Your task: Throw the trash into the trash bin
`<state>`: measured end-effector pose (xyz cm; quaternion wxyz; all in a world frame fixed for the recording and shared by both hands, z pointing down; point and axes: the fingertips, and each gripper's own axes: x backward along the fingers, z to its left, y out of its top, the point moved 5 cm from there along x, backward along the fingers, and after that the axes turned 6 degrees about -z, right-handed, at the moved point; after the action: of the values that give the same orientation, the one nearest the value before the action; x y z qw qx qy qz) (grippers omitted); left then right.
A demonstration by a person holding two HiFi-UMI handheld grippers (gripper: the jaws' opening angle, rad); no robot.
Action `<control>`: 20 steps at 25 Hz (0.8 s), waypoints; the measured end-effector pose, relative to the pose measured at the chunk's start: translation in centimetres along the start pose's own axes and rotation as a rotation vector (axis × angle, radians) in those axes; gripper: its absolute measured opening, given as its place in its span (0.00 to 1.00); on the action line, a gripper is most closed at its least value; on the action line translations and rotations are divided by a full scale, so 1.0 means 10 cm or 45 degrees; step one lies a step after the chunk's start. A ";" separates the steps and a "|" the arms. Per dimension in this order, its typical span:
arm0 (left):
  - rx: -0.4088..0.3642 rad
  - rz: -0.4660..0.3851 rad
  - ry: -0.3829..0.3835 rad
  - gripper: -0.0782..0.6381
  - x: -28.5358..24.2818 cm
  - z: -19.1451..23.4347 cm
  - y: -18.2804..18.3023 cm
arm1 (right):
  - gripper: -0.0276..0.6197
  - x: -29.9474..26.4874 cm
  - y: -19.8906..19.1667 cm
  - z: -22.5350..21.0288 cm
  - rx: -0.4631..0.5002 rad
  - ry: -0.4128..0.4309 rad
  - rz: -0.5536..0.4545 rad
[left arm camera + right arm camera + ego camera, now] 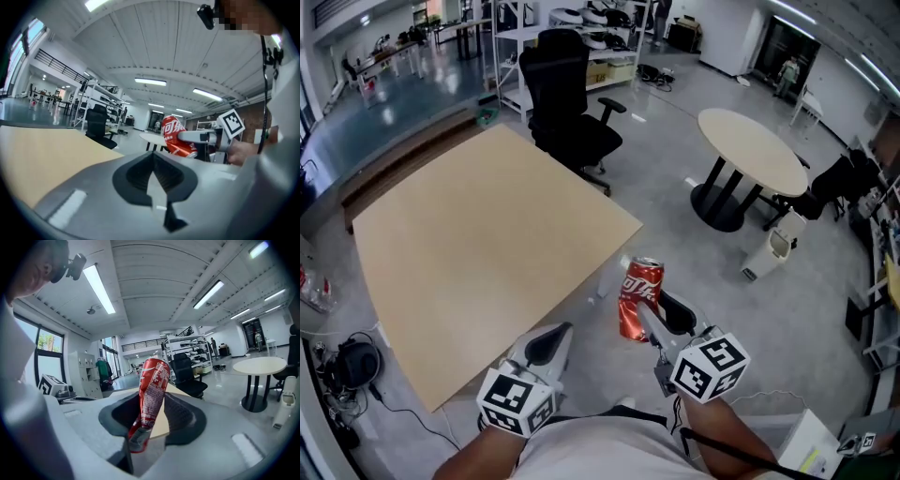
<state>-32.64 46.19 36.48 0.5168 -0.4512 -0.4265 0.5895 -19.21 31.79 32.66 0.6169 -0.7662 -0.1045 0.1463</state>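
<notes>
A crushed red soda can [639, 298] stands upright between the jaws of my right gripper [655, 308], which is shut on it, held in the air just off the wooden table's near right corner. In the right gripper view the can [151, 398] fills the gap between the dark pads. My left gripper [550, 343] hangs beside it to the left, its jaws together with nothing in them. In the left gripper view the can [177, 136] shows off to the right. A small white trash bin [773, 248] stands on the floor by the round table, also low at the right in the right gripper view [286, 401].
A bare wooden table [487, 244] lies ahead on the left. A black office chair [572, 103] stands behind its far corner. A round beige table [750, 150] on a black base stands to the right. Cables and headphones [352, 361] lie on the floor at left.
</notes>
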 end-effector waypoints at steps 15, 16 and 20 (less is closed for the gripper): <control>-0.084 0.077 -0.284 0.12 -1.35 -1.16 -0.24 | 0.28 1.23 0.08 -1.38 -0.041 -0.326 -0.095; -0.088 0.083 -0.310 0.12 -1.44 -1.26 -0.26 | 0.28 1.33 0.09 -1.46 -0.043 -0.353 -0.104; -0.107 0.118 -0.440 0.12 -1.73 -1.65 -0.29 | 0.28 1.75 0.11 -1.71 -0.061 -0.474 -0.148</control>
<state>-14.91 29.90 37.11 0.3888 -0.3836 -0.5120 0.6630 3.22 21.89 33.27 0.5759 -0.7331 -0.2644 0.2470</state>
